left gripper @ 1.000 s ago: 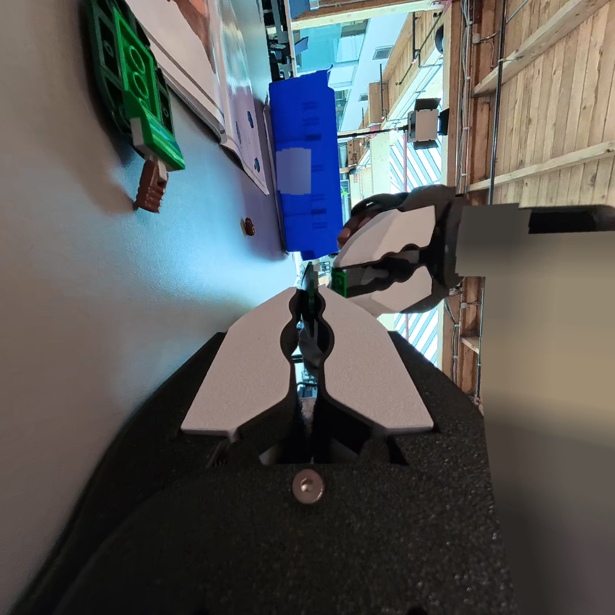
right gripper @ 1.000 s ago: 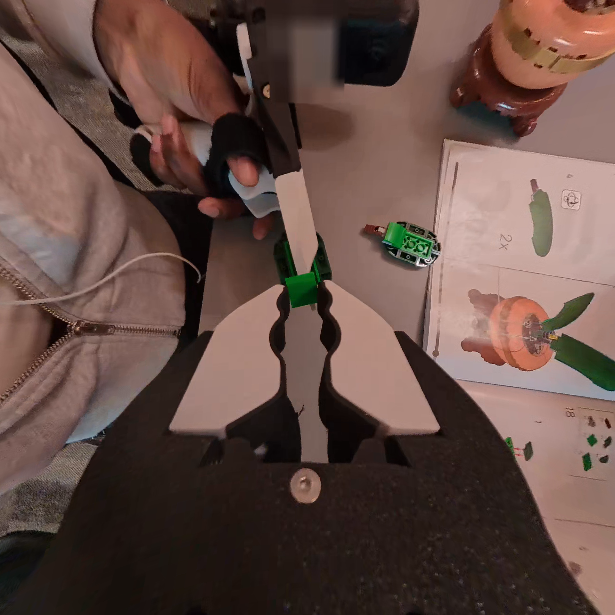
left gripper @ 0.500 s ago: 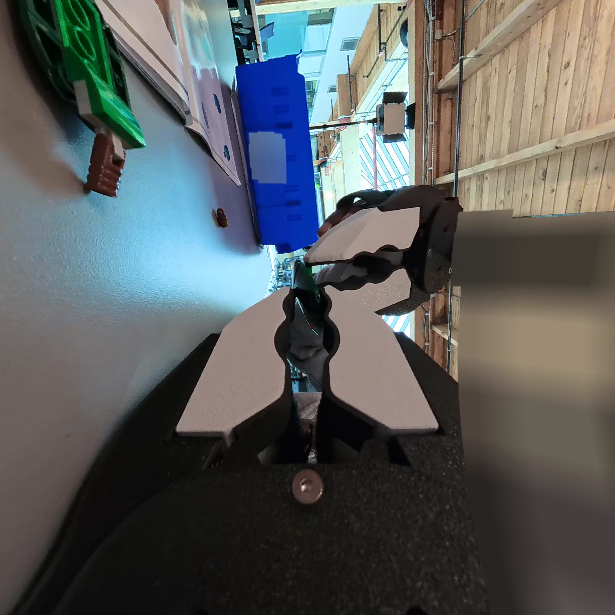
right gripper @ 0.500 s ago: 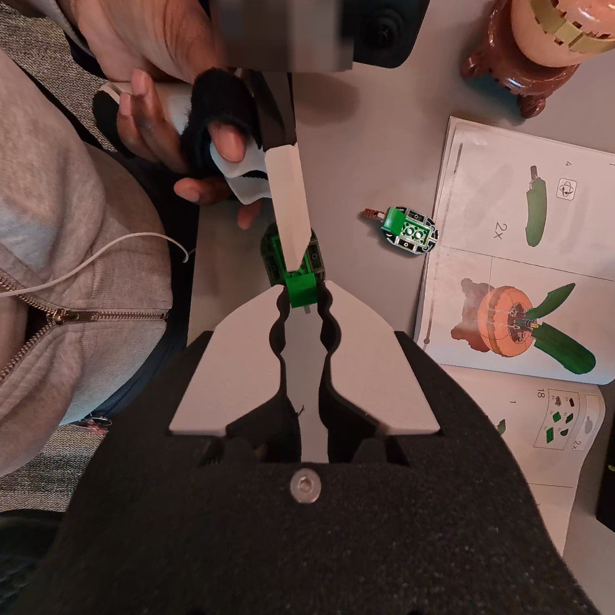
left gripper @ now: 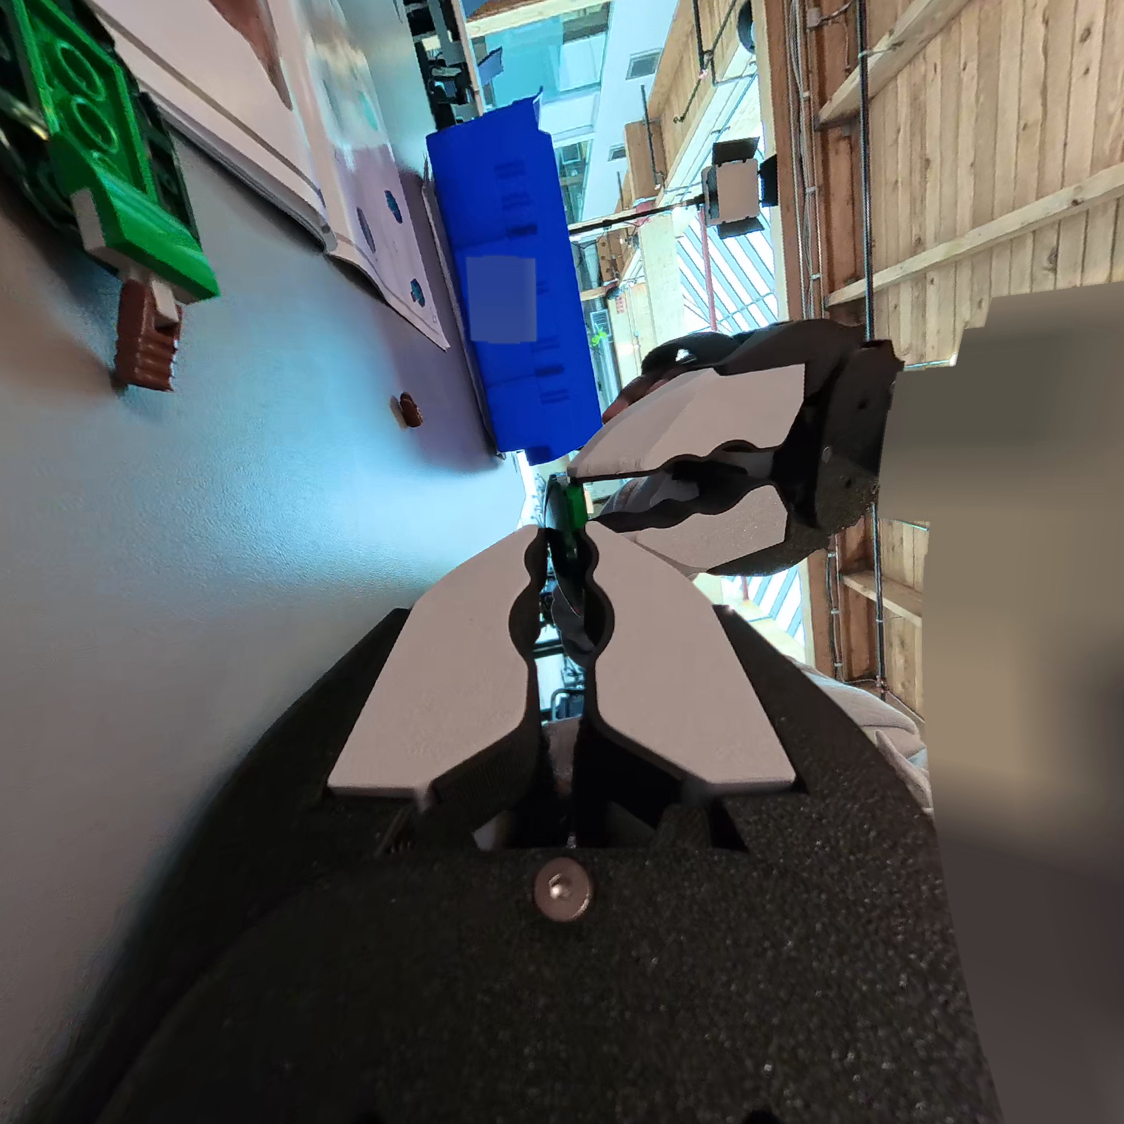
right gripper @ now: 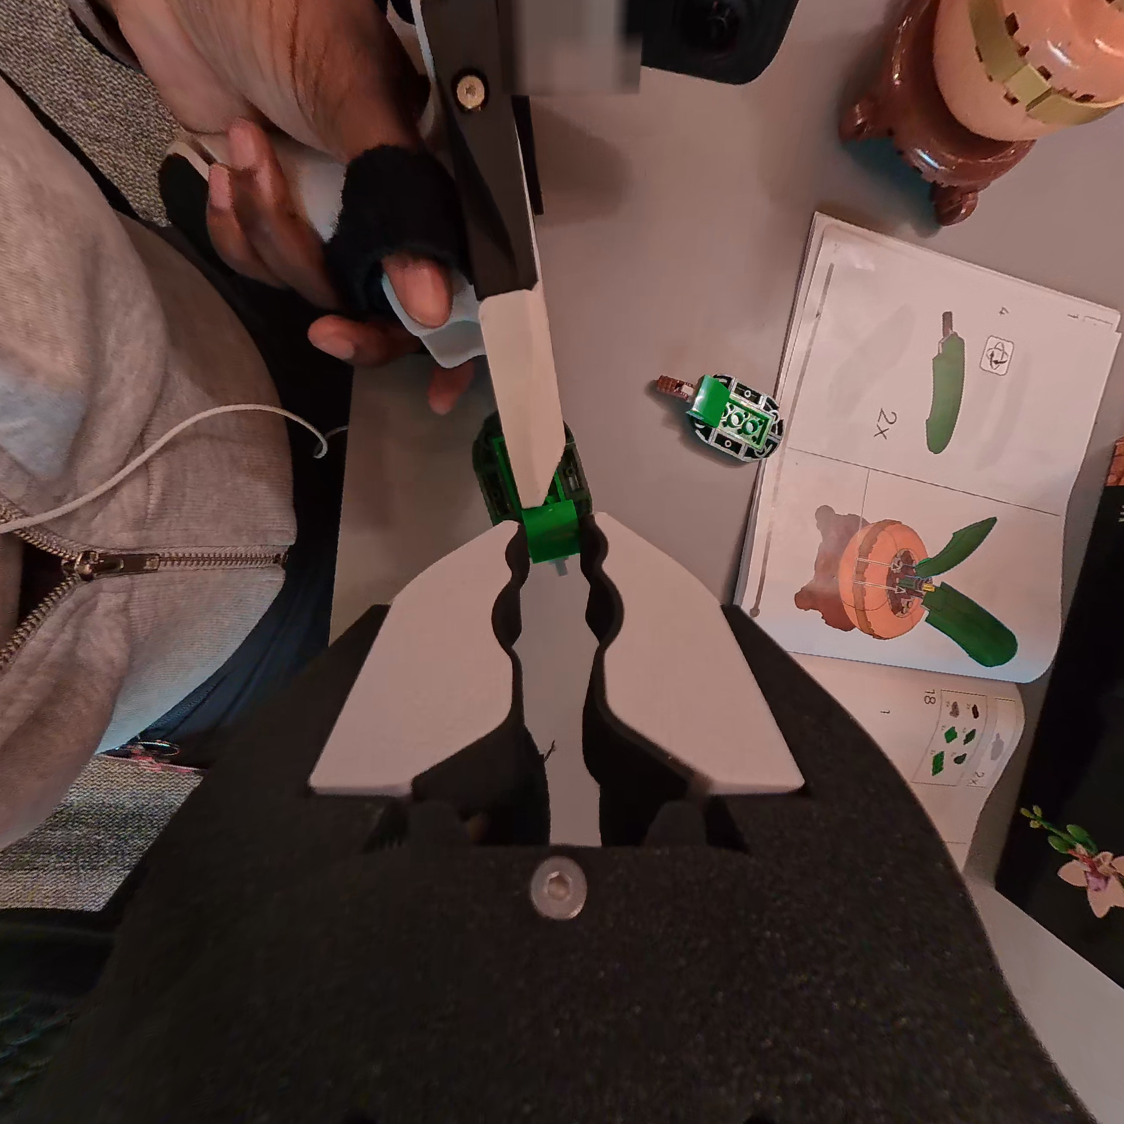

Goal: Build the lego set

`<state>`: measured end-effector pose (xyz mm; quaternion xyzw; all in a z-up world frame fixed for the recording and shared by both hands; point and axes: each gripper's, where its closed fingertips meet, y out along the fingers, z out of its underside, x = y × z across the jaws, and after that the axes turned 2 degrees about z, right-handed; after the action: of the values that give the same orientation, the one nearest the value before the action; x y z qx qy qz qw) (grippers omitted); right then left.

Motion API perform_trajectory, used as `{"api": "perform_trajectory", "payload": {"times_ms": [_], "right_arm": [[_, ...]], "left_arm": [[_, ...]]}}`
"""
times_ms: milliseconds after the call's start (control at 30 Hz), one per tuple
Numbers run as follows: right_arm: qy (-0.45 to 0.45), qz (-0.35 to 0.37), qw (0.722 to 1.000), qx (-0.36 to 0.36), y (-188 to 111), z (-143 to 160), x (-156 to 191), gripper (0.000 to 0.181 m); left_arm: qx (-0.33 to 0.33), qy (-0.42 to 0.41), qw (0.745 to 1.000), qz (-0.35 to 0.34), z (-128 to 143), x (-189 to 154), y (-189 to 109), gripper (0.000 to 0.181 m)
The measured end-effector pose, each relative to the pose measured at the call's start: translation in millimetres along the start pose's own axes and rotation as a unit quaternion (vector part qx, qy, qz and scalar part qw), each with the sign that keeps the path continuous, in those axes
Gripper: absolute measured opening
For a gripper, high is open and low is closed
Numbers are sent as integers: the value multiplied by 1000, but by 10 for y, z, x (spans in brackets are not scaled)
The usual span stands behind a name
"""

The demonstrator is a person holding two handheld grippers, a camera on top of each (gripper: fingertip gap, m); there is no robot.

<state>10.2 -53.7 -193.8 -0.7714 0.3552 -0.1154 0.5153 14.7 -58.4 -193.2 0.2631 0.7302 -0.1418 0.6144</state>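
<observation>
My left gripper (left gripper: 562, 538) is shut on a dark green leaf piece (left gripper: 568, 550), held edge-on above the grey table. My right gripper (right gripper: 550, 535) is shut on a small bright green brick (right gripper: 550, 526) and holds it against that leaf piece (right gripper: 489, 474). In the left wrist view the right gripper (left gripper: 585, 496) comes in from the right with the green brick (left gripper: 575, 505) at its tips. One left finger (right gripper: 523, 395) crosses the leaf in the right wrist view. A second leaf assembly (right gripper: 733, 419) with a brown end lies on the table, also in the left wrist view (left gripper: 91, 152).
An open instruction booklet (right gripper: 943, 456) lies to the right. A brown and peach pot model (right gripper: 1003, 79) stands at the back right. A black box (right gripper: 1082, 790) sits at the right edge. A blue bin (left gripper: 517, 274) and a small brown piece (left gripper: 409, 410) lie beyond. A person's hand (right gripper: 274, 121) holds the left gripper. Both grippers' tips are close together, under 4 cm apart.
Both grippers stayed shut. The right gripper brought the green brick in against the leaf piece held by the left gripper. Both grippers shifted slightly over the table.
</observation>
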Motion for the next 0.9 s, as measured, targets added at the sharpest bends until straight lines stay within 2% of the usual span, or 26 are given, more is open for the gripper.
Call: {"api": "perform_trajectory", "payload": {"times_ms": [433, 633, 900], "right_arm": [[-23, 10, 1000, 3, -31, -16, 12, 16], [-34, 8, 999, -7, -50, -45, 17, 16], [-53, 13, 998, -8, -35, -47, 21, 16]], "left_arm": [[-1, -8, 1000, 28, -3, -67, -18, 12], [2, -7, 1000, 20, 5, -46, -11, 5], [-2, -15, 999, 34, -6, -76, -20, 11]]}}
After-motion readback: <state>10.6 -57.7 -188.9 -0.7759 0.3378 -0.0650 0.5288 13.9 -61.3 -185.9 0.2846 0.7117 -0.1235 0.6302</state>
